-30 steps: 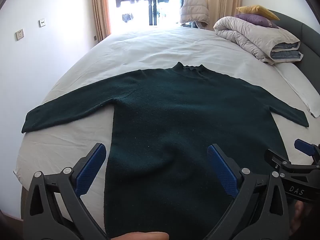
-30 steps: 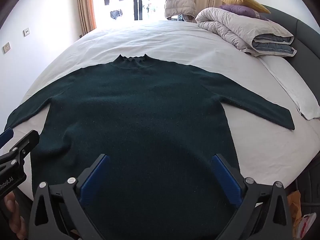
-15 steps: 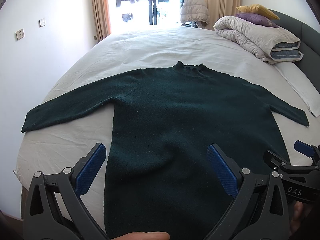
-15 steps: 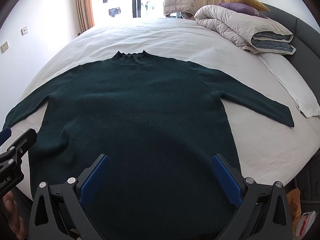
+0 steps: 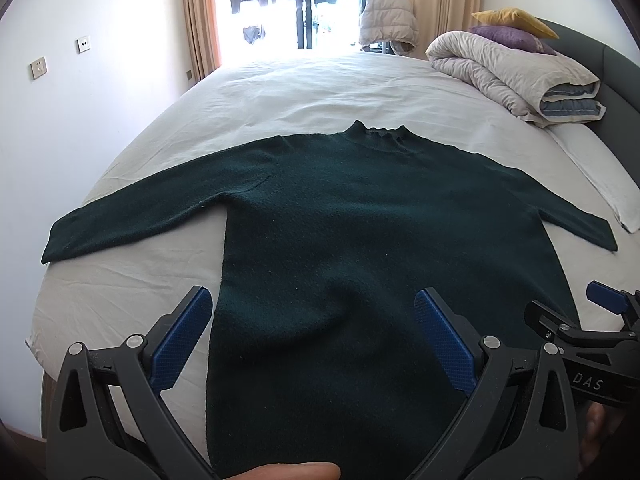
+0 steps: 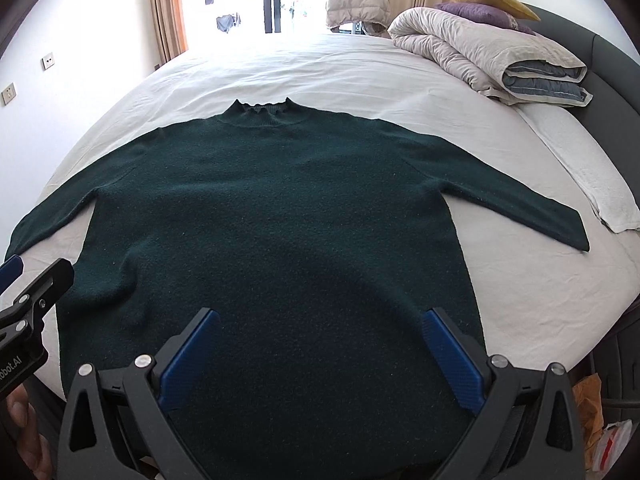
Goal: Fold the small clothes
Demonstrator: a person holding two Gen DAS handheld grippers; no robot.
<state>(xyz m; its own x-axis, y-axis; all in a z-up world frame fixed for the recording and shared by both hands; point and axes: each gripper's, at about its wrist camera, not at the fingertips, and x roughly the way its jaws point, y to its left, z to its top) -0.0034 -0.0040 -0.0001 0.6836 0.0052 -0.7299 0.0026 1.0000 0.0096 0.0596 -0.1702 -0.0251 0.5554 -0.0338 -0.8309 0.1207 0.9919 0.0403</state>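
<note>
Dark green sweater (image 6: 272,216) lies flat on the bed (image 6: 340,68), face up, both sleeves out, collar away from you. No fold made yet; sleeves and body all left to do, I'd say. Left claw (image 5: 312,344) and right claw (image 6: 320,360) both released, hovering over the hem w/ nothing held. Plenty of bare sheet beyond the collar. Right cuff is near the bed edge; duvet (image 6: 480,48) sits well apart at far right.

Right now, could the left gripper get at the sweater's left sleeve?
Probably yes. The left gripper hangs open over the sweater hem, and the sleeve lies flat on the bed with nothing across it.
</note>
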